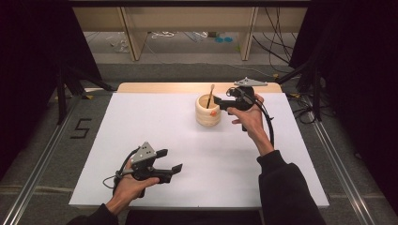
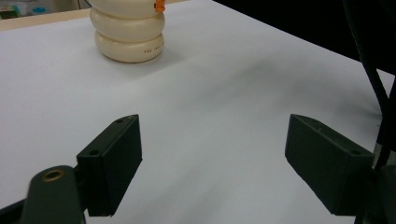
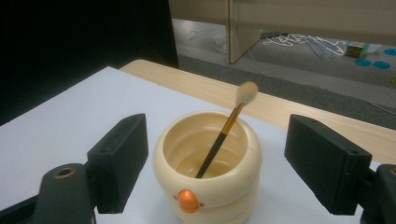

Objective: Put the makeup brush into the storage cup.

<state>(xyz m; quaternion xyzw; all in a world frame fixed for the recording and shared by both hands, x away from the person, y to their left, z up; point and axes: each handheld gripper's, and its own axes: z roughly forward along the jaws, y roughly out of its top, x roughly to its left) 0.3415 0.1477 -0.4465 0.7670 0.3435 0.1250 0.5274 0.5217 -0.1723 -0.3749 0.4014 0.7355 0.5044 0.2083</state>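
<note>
High view shows a cream ribbed pot (image 1: 208, 110) near the table's (image 1: 141, 122) far edge, a makeup brush (image 1: 210, 96) standing tilted inside it. Right tongs (image 1: 220, 105) hover just beside it, jaws spread. Left tongs (image 1: 171, 161) sit spread near the near edge.

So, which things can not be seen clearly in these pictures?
- Brush lower end: right gripper view, hidden by the cup wall.
- Cup top: left gripper view, cut off by the upper edge; print on its base too small to read.
- Left hand: high view, covers the left gripper handle.
</note>
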